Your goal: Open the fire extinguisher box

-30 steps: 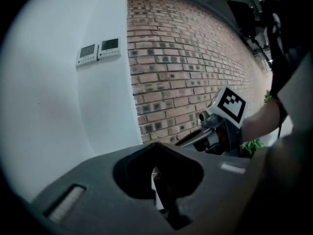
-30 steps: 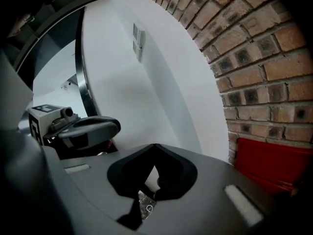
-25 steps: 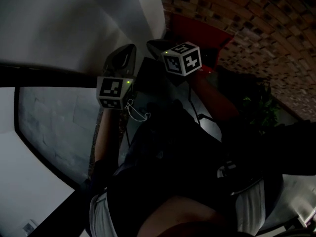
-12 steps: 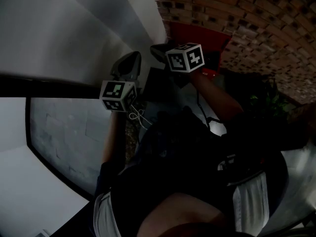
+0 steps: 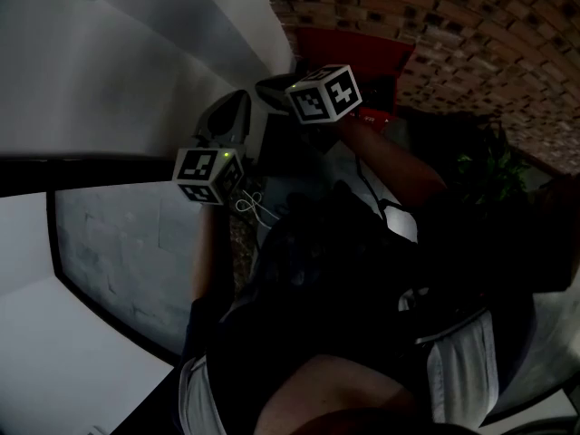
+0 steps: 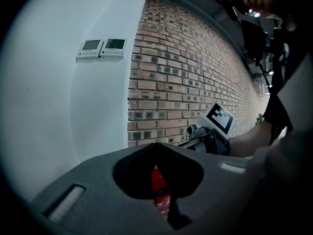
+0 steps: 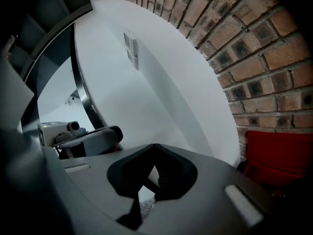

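Where smooth white wall (image 5: 136,53) meets rough red-brown brick wall (image 5: 471,25), red flat-fronted fire extinguisher box (image 5: 358,53) sits against the bricks, light very dim. Two small rectangular wall panels (image 6: 101,48) on the white plaster, leafy plant (image 5: 485,166) off to the right. Left gripper (image 6: 156,147) and right gripper (image 7: 155,148), matte grey plastic, both clenched on nothing, held in air near the box, apart from it

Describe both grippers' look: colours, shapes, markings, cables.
The left gripper and right gripper have grey shells with a dark spade-shaped cut-out. Each bears a white cube of black square markers: left cube, with a green light, and right cube. A thin white cable loops beside the left.
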Demonstrator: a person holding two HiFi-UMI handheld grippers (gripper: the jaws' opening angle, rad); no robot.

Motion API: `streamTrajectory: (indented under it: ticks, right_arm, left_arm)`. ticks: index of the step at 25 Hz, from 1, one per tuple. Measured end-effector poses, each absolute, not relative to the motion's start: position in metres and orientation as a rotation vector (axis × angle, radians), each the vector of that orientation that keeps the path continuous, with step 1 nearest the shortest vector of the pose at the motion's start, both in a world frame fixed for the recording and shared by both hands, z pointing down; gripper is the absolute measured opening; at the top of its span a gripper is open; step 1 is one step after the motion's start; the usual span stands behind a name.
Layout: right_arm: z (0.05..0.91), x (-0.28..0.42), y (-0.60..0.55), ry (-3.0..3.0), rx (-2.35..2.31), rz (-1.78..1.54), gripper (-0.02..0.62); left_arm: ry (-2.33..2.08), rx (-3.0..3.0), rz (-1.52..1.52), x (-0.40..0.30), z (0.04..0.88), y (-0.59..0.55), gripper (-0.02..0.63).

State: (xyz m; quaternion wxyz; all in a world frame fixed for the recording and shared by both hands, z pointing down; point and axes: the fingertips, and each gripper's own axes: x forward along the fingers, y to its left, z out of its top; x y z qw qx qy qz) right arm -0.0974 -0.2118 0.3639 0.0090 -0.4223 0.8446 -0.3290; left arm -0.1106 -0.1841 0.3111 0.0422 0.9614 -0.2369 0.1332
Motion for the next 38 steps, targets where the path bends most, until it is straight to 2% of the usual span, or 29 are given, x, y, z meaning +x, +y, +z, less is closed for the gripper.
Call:
streamTrajectory:
  ticks: [7, 18, 25, 38]
  right_arm:
    - [0.379, -0.098, -0.197, 2.633, -1.28, -1.07, 0.002]
    - [0.355, -0.12, -0.191, 2.902, -1.305, -0.676, 0.002]
    - [0.332, -0.145, -0.181, 2.999, -1.202, -0.611, 0.002]
    - [0.326, -0.192, -0.171, 2.932, -1.4, -0.594, 0.002]
  left_arm:
    - [-0.758, 2.905, 0.499, -0.112, 0.33, -0.174, -0.005]
    - [-1.117, 2.745, 0.399, -0.169, 0.335, -0.19, -0.005]
    - [-1.116, 2.766, 0.349, -0.188, 0.321, -0.193, -0.005]
    - [-1.005, 2.817, 0.291, -0.243, 0.314, -0.194, -0.005]
